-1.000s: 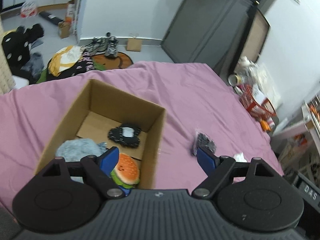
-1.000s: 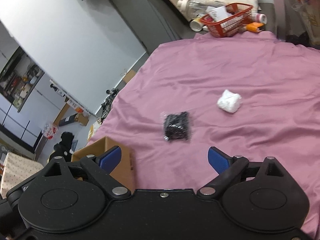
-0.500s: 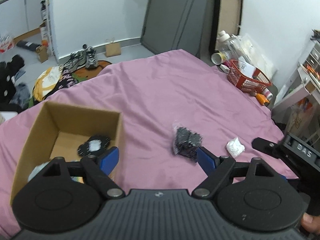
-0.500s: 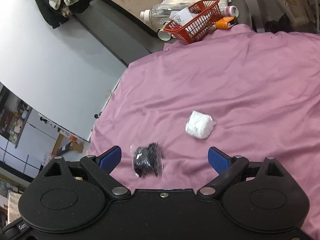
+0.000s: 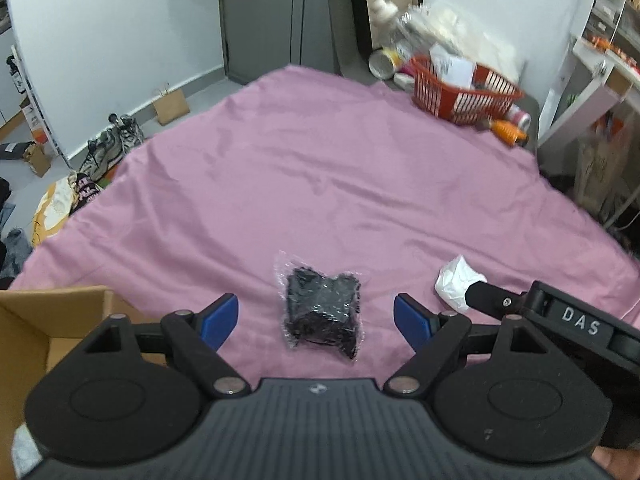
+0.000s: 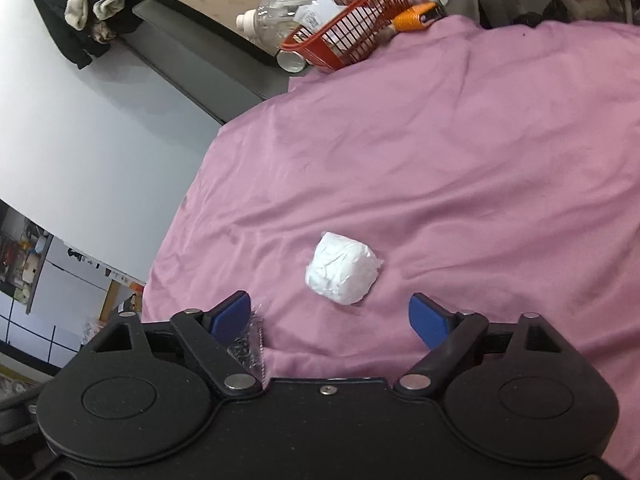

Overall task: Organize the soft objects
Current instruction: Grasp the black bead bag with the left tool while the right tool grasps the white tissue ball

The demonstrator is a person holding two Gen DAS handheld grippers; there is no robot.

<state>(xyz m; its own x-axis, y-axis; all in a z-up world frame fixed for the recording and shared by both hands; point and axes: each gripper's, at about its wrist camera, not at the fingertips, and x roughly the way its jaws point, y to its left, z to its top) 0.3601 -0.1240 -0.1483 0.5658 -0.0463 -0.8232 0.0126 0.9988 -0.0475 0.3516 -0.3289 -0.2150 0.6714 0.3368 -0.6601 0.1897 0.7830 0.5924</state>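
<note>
A black soft bundle in clear plastic wrap (image 5: 322,308) lies on the pink bedsheet (image 5: 320,184), just ahead of my left gripper (image 5: 316,320), which is open and lined up with it. A white wrapped soft lump (image 6: 342,268) rests on the sheet just beyond my open right gripper (image 6: 330,318); nothing is between its fingers. The same white lump (image 5: 456,282) shows in the left wrist view, partly behind the right gripper's black body. A corner of the plastic wrap (image 6: 250,346) peeks beside the right gripper's left finger. The cardboard box (image 5: 52,316) sits at the lower left, its contents hidden.
A red basket (image 5: 464,94) with bottles and an orange item stands at the bed's far right corner. Shoes (image 5: 112,148), clothes and small boxes lie on the floor to the left. A grey wardrobe (image 5: 276,16) stands behind the bed. Shelving crowds the right side.
My left gripper swung right, from over the box to facing the black bundle. My right gripper moved from the black bundle to the white lump, closing in on it. Both stayed open.
</note>
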